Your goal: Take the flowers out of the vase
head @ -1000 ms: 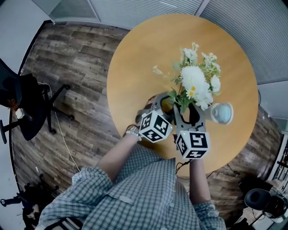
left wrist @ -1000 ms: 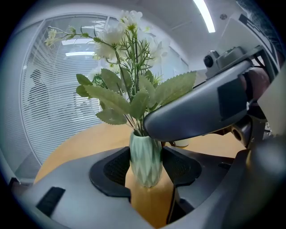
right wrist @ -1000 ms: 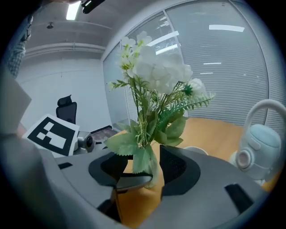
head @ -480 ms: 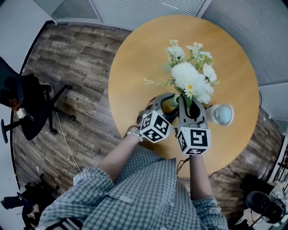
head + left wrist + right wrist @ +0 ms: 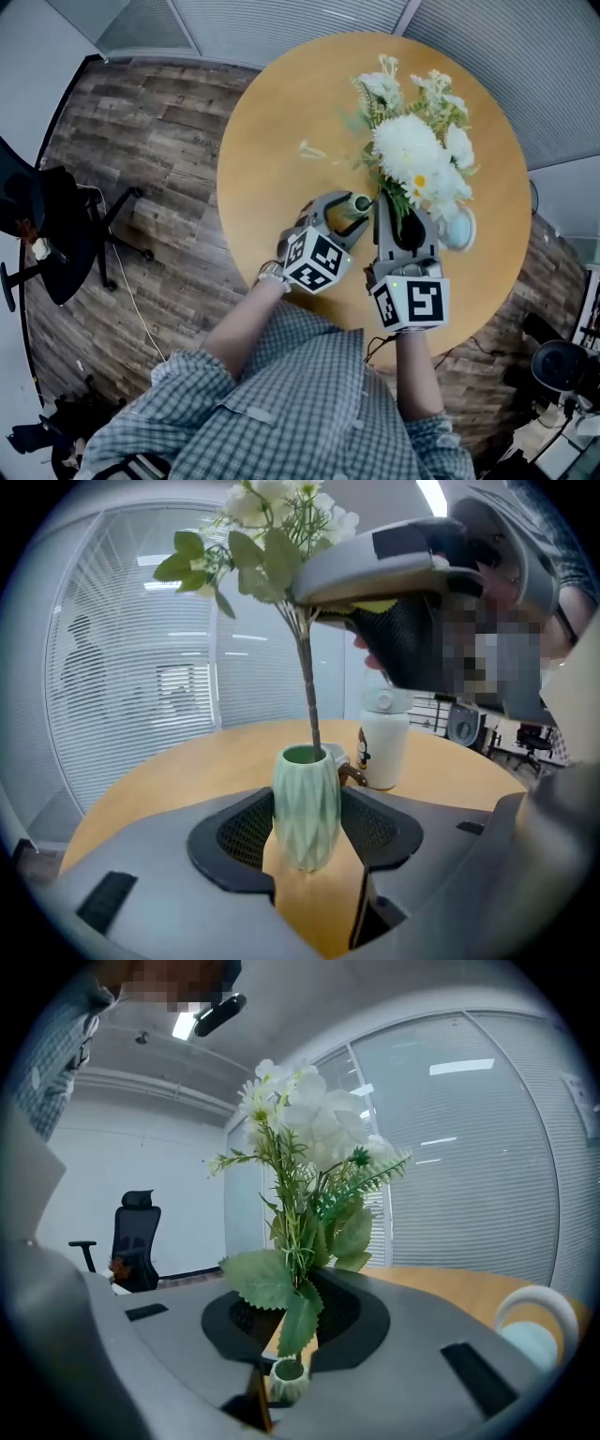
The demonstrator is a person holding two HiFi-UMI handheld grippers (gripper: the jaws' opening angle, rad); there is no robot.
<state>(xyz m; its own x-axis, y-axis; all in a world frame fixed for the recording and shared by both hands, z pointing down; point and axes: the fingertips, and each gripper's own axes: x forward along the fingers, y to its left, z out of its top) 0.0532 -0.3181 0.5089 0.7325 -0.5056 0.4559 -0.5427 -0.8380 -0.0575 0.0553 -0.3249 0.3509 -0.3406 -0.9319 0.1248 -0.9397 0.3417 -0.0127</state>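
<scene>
Round wooden tabletop (image 5: 272, 141). Left gripper (image 5: 356, 208) clamps the vase (image 5: 307, 803) near the near edge. Right gripper (image 5: 401, 211), jaws just closed on the flowers (image 5: 412, 155), has raised them. Stem ends still sit in the vase.

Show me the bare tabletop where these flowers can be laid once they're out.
The widest bare stretch of the table lies left of the flowers, up to the far-left rim. A narrower strip runs along the right rim beyond the blooms. The near edge is crowded: vase, cup, left gripper, right gripper.
</scene>
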